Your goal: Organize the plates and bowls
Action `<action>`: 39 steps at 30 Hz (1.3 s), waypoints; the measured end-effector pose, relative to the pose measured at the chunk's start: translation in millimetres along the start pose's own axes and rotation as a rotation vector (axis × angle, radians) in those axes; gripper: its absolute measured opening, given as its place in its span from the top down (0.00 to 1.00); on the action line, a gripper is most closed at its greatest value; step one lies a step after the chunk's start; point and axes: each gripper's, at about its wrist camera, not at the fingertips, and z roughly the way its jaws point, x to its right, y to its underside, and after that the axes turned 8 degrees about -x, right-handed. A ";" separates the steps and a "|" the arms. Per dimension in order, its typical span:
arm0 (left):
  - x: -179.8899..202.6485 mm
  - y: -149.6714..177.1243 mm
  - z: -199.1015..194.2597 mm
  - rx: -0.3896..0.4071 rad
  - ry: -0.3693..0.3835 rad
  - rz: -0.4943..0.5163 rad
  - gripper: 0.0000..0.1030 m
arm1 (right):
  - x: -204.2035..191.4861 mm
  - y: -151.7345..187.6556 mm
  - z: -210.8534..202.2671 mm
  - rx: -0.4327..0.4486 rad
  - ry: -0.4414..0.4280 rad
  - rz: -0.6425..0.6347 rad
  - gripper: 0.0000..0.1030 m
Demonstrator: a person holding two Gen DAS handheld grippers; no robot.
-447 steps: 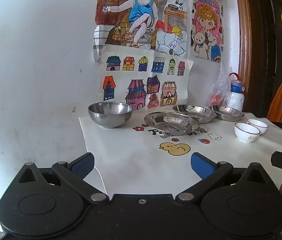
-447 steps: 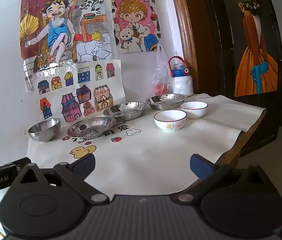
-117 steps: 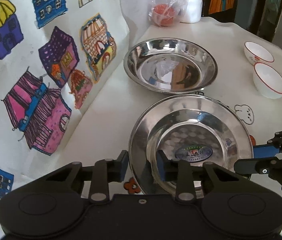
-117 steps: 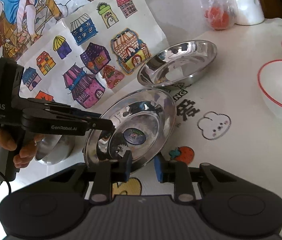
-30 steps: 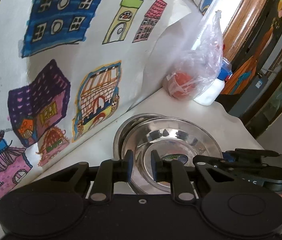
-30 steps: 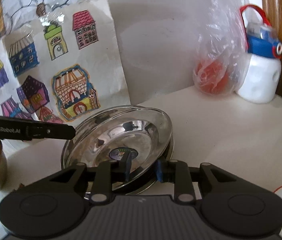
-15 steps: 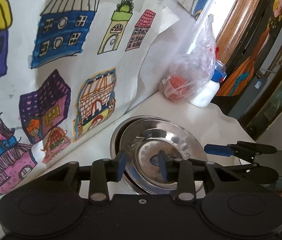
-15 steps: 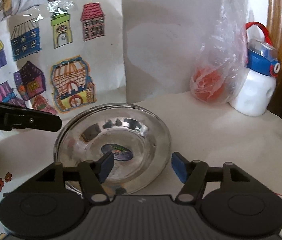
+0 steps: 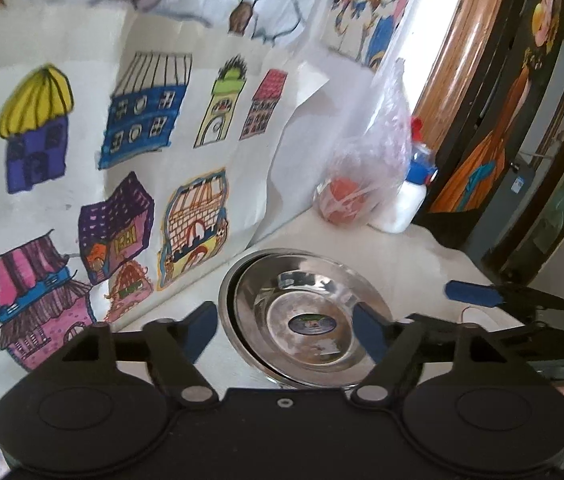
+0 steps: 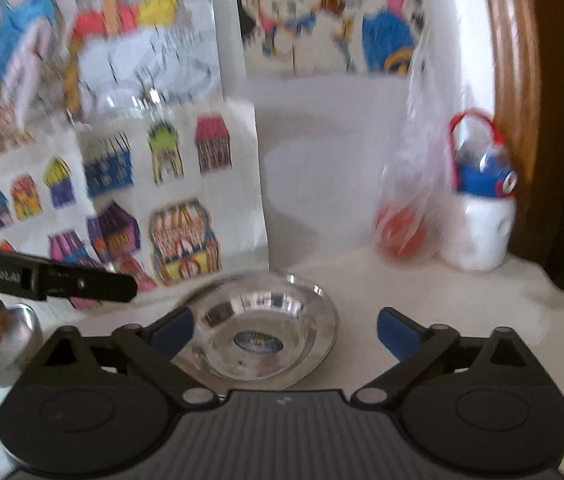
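Straight ahead of both grippers, left (image 9: 283, 330) and right (image 10: 285, 330) (each spread wide, holding nothing), sits the plate stack (image 9: 303, 322), slightly nearer the left.

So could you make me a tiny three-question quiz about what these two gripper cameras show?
1. True or false: the left gripper is clamped on the top steel plate.
2. What lies directly under that plate?
A) another steel plate
B) a white bowl
C) bare tablecloth
3. Fill in: inside the clear plastic bag sits something ____ in colour.

Key:
1. False; both the left and right gripper are open, holding nothing.
2. A
3. Orange-red
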 end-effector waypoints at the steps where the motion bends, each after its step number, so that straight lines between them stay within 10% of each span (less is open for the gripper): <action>1: 4.0 2.7 -5.1 0.013 -0.003 0.003 0.17 | 0.5 1.5 -10.1 0.026 -0.002 -0.002 0.00; 7: 30.6 18.9 -33.1 0.096 -0.032 0.026 0.01 | 6.0 14.8 -71.5 0.156 0.004 0.006 0.00; 39: 144.4 119.7 -66.2 0.184 -0.083 0.135 0.01 | 13.2 133.8 -193.1 0.273 0.119 0.021 0.00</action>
